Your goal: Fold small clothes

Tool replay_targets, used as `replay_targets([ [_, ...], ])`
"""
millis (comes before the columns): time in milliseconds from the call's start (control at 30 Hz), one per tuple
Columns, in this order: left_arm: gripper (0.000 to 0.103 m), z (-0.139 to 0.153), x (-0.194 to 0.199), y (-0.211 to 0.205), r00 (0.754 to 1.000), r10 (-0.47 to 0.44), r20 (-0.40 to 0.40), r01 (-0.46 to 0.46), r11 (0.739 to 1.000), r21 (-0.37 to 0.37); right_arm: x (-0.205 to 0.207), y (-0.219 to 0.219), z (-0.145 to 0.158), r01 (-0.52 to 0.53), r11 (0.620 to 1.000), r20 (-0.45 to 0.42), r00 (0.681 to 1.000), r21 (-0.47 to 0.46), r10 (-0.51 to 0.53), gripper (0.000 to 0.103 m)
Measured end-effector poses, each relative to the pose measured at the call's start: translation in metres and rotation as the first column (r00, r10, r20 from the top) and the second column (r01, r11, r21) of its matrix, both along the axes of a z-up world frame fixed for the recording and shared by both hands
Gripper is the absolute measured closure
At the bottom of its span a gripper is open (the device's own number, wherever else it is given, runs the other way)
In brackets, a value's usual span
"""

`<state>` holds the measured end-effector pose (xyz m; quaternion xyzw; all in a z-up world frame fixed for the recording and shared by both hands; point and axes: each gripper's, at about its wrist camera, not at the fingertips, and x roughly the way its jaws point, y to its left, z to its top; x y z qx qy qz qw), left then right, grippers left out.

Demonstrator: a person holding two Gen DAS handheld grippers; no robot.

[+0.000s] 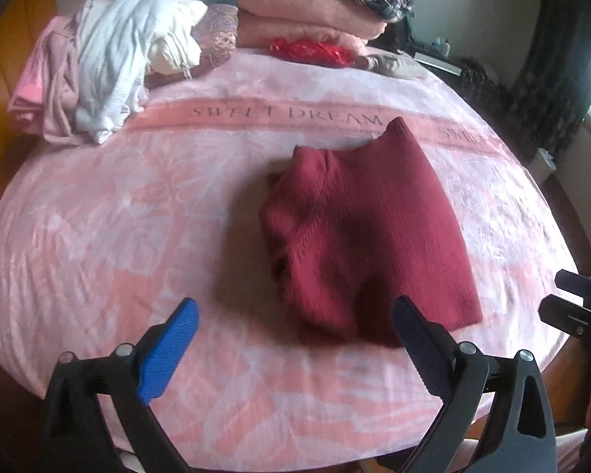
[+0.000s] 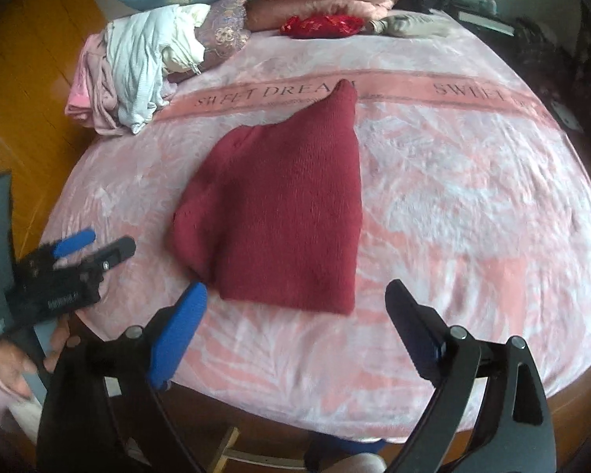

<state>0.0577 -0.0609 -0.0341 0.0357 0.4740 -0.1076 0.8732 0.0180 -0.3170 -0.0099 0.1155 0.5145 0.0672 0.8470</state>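
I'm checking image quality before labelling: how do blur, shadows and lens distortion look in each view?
Left wrist view: strong fisheye bends the bed cover's edges, a dark shadow lies on and left of the folded red sweater, and the window at far right is blown out. Right wrist view: same barrel bend, flatter light on the sweater, and the left tool is motion-smeared.

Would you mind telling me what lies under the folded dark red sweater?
The dark red sweater rests directly on the pink bedspread, covering part of its "SWEET DREAM" band. Whether anything else lies underneath cannot be seen.
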Motion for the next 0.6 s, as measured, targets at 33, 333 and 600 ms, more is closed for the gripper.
replay_targets([
  [33, 0.004, -0.001, -0.005, -0.001, 1.0, 0.005, 0.005, -0.005, 1.0, 0.007, -0.002, 0.0, -0.003, 0.009, 1.0, -0.005, 1.0, 0.023, -0.009, 0.012],
  [333, 0.004, -0.006, -0.027, -0.007, 0.999, 0.021, 0.037, -0.022, 0.999, 0.025, -0.012, 0.012, -0.007, 0.0, 0.999, 0.03, 1.0, -0.039, 0.001, 0.012],
  [600, 0.004, -0.018, -0.033, -0.007, 1.0, 0.025, 0.015, -0.026, 0.999, 0.041, -0.017, 0.014, -0.022, 0.026, 0.999, 0.003, 1.0, -0.03, -0.026, 0.012],
])
